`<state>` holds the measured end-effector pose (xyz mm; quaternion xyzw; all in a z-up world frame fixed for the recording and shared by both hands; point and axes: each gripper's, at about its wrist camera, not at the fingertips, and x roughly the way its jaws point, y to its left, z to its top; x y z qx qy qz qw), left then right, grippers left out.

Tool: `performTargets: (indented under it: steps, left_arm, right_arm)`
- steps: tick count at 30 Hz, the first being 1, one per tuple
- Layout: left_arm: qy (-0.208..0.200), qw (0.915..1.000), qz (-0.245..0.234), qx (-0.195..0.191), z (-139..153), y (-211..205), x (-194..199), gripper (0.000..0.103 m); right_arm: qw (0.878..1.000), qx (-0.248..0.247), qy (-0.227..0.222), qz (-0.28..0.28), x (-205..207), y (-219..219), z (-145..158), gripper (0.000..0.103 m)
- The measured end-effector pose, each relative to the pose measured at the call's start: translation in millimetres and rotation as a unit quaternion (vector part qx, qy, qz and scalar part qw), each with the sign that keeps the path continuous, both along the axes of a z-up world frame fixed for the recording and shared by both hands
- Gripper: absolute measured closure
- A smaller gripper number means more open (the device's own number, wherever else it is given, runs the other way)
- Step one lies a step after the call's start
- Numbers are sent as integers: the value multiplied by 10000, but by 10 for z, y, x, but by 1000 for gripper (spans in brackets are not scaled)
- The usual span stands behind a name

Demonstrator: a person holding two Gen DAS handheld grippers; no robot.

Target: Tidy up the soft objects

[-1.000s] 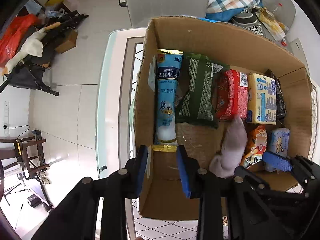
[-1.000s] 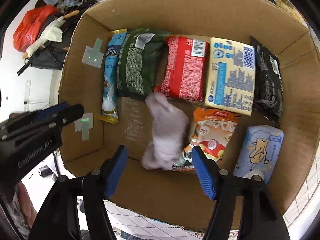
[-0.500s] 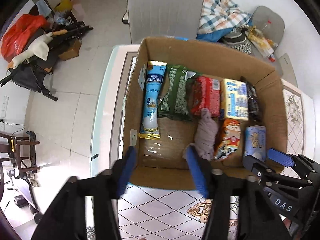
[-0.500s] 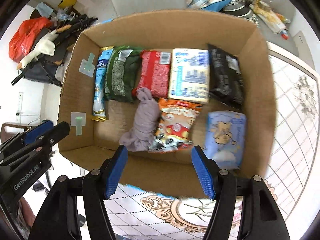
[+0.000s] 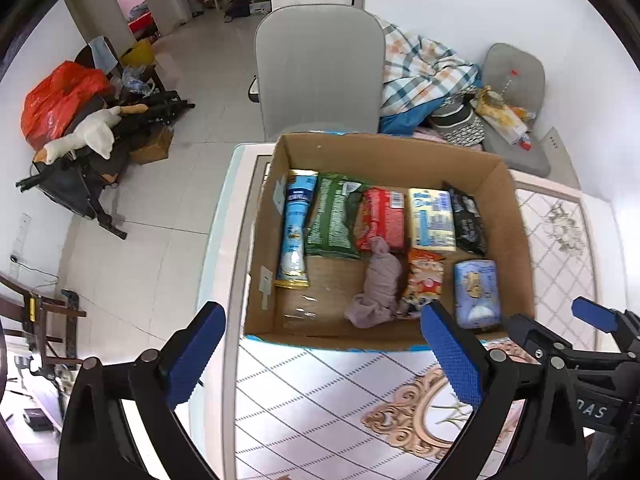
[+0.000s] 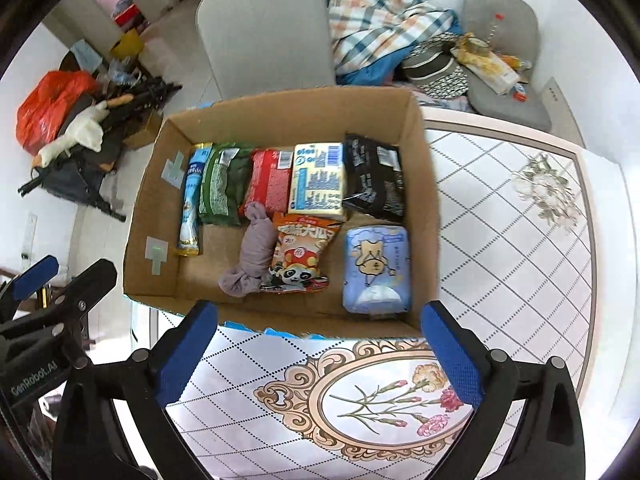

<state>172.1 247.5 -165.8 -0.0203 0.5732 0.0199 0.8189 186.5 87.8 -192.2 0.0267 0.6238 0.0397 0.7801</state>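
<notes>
The black left gripper (image 5: pixel 320 344) with blue-padded jaws gapes wide, holding nothing; the matching right gripper (image 6: pixel 320 340) beside it likewise spreads empty.

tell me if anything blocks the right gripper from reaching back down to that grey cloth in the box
Nothing visible does. The right gripper is open above the box's near wall, and the grey cloth lies uncovered on the floor, touching the orange snack bag.

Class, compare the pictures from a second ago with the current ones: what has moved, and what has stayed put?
Both grippers, left and right, pulled back and up out of the cardboard box, fingers open and empty. The grey cloth bundle, still settling a second ago, lies beside the panda snack bag. The other packets stayed put.
</notes>
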Motion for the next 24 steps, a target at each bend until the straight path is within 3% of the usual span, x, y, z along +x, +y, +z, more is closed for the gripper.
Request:
performTargets:
  steps: [7, 24]
  left_arm:
    - [-289, 9996, -34, -66, 339, -91, -216, 3]
    - [-1062, 9941, -156, -160, 1552, -266, -959, 3]
  right_arm:
    - [9996, 20, -265, -133, -218, -167, 342, 0]
    - [9895, 63, -1442, 0, -1161, -388, 1853, 0]
